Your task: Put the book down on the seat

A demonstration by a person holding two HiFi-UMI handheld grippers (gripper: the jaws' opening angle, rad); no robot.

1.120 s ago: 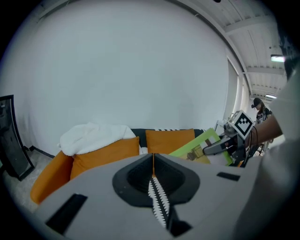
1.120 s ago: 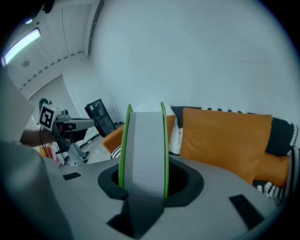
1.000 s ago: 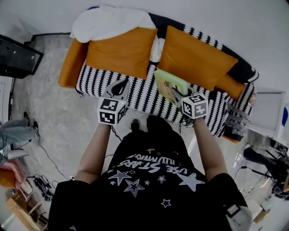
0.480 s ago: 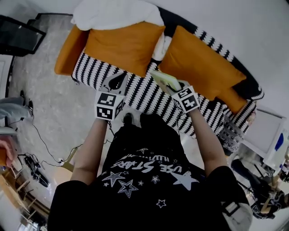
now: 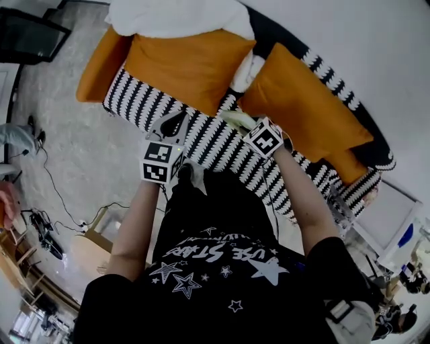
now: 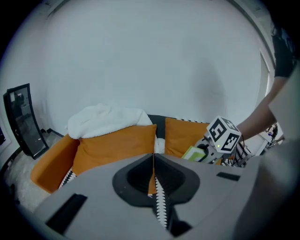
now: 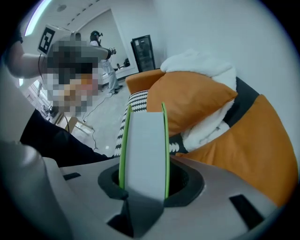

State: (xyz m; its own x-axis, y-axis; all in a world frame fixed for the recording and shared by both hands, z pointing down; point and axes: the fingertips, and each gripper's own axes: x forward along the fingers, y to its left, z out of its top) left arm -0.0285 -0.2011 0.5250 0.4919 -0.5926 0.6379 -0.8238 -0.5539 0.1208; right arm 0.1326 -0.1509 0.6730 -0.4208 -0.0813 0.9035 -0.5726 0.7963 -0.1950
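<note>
Two grippers reach out over a sofa in the head view, held by a person (image 5: 215, 269) in a black shirt printed with stars. The left gripper (image 5: 177, 122) hangs over the front edge of the black-and-white patterned seat (image 5: 138, 107), just off the pale floor (image 5: 80, 154). The right gripper (image 5: 252, 129) is further in, and a pale green book (image 5: 238, 119) sticks out of it above the seat, close to the gap between two orange cushions (image 5: 181, 64). Whether the book touches the seat cannot be told from this view. A white blanket (image 5: 171, 17) lies along the sofa's back. In the left gripper view, the left gripper (image 6: 153, 173) has its jaws together with nothing between them, only a thin slit showing the seat pattern beyond. Off to its right are the right gripper (image 6: 206, 149) and the green book (image 6: 193, 153) in front of the orange cushions (image 6: 117, 145), with the white blanket (image 6: 105, 119) on top. In the right gripper view, the right gripper (image 7: 143, 187) has its jaws clamped on the book (image 7: 144, 145), which stands edge-on between them: green covers on either side, pale pages in the middle. Past it are the seat (image 7: 137, 101), the orange cushions (image 7: 192, 101) and the white blanket (image 7: 201, 63).
</note>
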